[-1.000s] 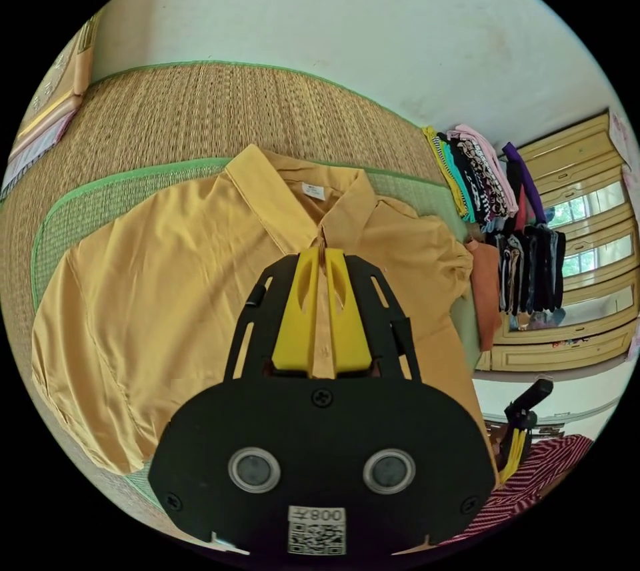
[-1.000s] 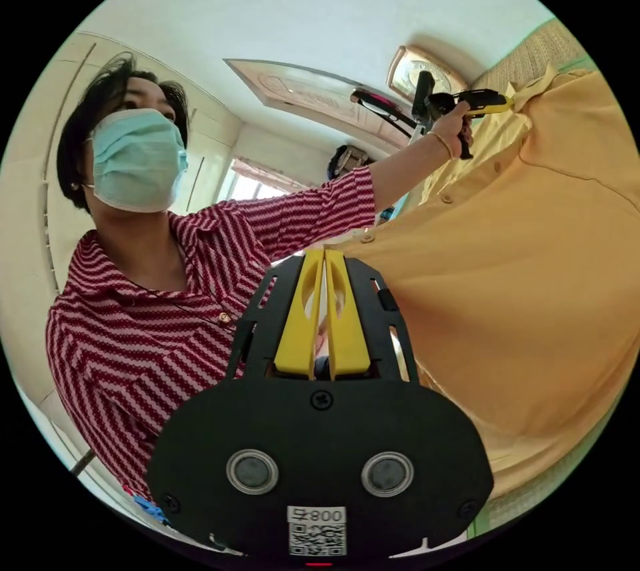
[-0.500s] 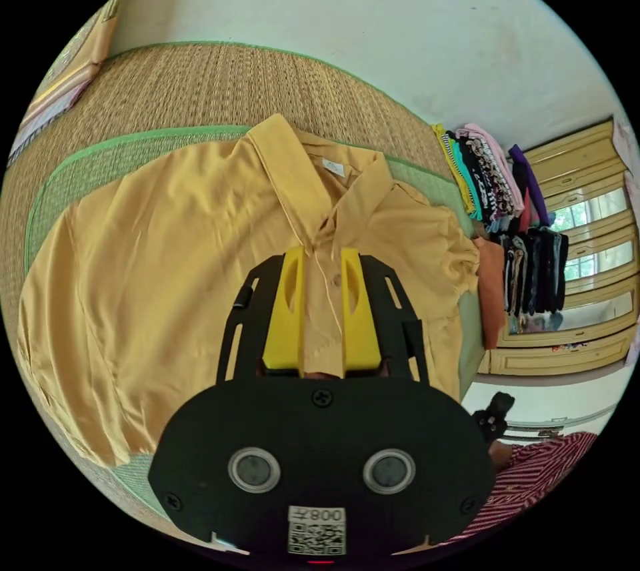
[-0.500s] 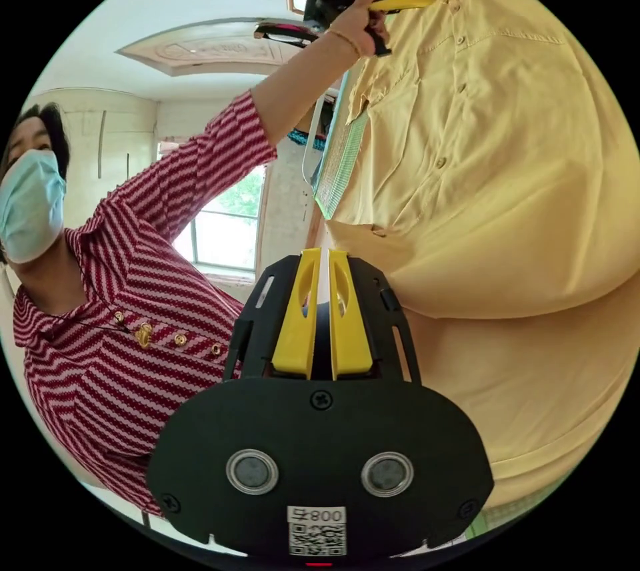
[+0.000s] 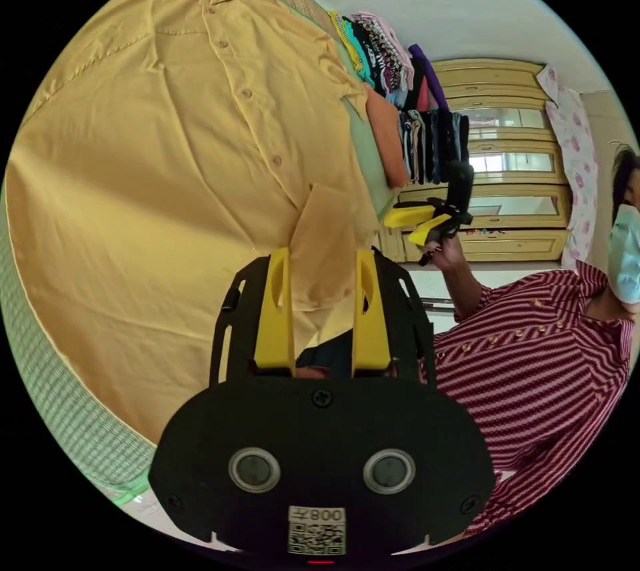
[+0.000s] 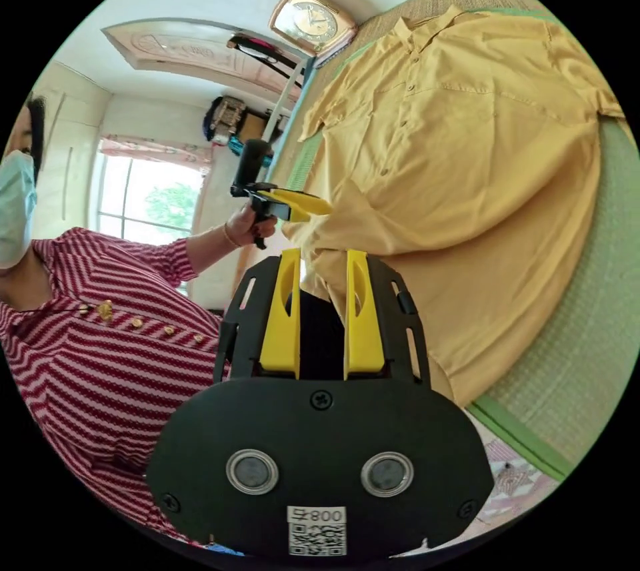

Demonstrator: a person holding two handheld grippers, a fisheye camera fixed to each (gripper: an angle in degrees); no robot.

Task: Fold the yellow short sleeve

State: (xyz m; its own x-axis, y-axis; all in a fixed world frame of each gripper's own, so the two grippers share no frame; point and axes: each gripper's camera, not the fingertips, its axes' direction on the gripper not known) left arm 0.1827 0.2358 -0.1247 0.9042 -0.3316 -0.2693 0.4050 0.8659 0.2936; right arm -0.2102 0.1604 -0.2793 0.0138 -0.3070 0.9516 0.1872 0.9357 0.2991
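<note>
The yellow short-sleeve shirt (image 5: 173, 151) lies spread on a green mat, buttoned front up, collar at the far end. In the left gripper view my left gripper (image 5: 323, 255) is open at the hem, and a turned-up corner of the placket (image 5: 327, 244) shows between its jaws without being pressed. My right gripper (image 5: 424, 221) hangs open beside the hem, held in a hand. In the right gripper view the shirt (image 6: 467, 151) spreads away from my open right gripper (image 6: 323, 255), whose right jaw is by the hem edge. The left gripper (image 6: 293, 203) hovers just off the hem corner.
A stack of folded clothes (image 5: 400, 77) sits past the shirt's sleeve, with a wooden wardrobe (image 5: 513, 131) behind. The green-edged mat (image 6: 540, 357) runs under the shirt. A clock (image 6: 312, 21) leans at the mat's far end. The person in a red striped top (image 6: 100, 364) stands at the hem side.
The left gripper has let go of the collar, opened and come down to the hem. The right gripper has opened too. The shirt now lies flat.
</note>
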